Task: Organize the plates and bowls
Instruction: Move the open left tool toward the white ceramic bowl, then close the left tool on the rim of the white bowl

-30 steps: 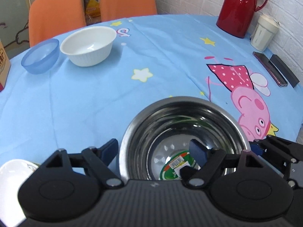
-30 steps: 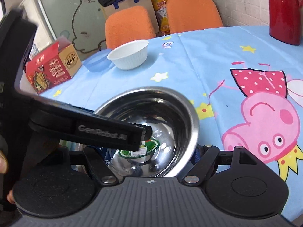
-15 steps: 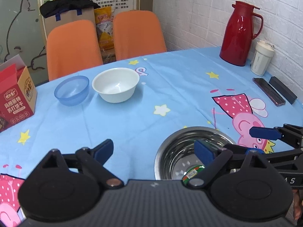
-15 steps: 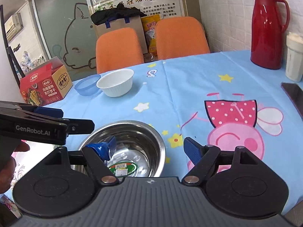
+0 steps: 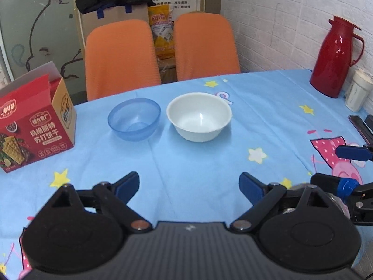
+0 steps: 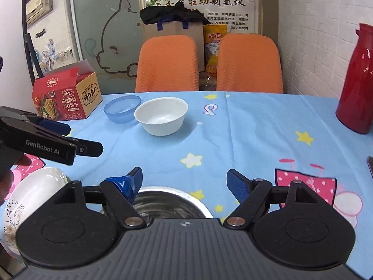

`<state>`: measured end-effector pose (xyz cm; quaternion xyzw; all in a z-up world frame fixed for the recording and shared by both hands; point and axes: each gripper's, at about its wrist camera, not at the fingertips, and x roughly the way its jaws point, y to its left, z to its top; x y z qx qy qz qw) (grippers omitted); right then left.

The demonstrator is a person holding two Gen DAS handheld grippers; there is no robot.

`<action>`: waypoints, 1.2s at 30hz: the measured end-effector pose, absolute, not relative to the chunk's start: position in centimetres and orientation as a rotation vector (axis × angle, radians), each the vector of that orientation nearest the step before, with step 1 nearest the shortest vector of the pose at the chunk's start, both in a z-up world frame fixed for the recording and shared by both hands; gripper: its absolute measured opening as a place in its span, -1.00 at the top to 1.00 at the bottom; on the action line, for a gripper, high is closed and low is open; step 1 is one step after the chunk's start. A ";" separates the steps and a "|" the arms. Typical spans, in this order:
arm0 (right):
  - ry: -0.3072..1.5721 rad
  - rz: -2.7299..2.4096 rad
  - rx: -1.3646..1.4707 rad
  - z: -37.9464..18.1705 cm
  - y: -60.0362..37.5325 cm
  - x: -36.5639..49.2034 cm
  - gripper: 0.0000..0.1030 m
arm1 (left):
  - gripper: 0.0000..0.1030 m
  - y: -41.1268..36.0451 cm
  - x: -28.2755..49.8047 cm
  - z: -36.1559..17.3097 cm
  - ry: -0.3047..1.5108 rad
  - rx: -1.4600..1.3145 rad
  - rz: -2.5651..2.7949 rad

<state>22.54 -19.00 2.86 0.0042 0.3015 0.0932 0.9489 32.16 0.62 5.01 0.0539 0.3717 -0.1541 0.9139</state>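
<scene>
A white bowl [image 5: 199, 116] and a blue translucent bowl [image 5: 134, 119] stand side by side at the far side of the table; both also show in the right wrist view, the white bowl [image 6: 161, 116] and the blue bowl [image 6: 122, 108]. A steel bowl [image 6: 170, 201] sits just below my right gripper [image 6: 184, 182], which is open and empty above its far rim. My left gripper [image 5: 188, 184] is open and empty, raised over bare cloth; it shows from the side in the right wrist view [image 6: 77, 144]. A white patterned plate [image 6: 32, 193] lies at the near left.
A red biscuit box [image 5: 35, 126] stands at the left. A red thermos [image 5: 335, 56] and a white cup [image 5: 357, 93] stand at the right by the wall. Dark flat objects [image 5: 361, 126] lie at the right edge. Two orange chairs [image 5: 121, 58] stand behind the table.
Both grippers have risen and drawn back from the steel bowl, which stays on the table. The views have tilted up to show the far bowls and chairs.
</scene>
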 end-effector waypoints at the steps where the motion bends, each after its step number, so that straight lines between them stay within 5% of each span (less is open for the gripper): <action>1: 0.613 0.198 -0.006 3.1 -18.9 23.4 -0.28 | -0.78 1.0 33.2 5.2 0.764 0.095 -0.308; 12: 0.710 0.318 -0.075 2.6 -17.6 33.0 -0.29 | -0.79 -1.6 45.8 7.0 0.747 0.063 -0.389; 19: 0.838 0.386 -0.091 -0.2 -16.1 37.7 -0.29 | -0.79 -6.0 51.6 3.3 0.815 0.352 -0.559; 36: 0.861 0.432 -0.132 -2.6 -13.8 43.0 -0.29 | -0.79 -7.4 54.1 -1.3 0.932 0.404 -0.621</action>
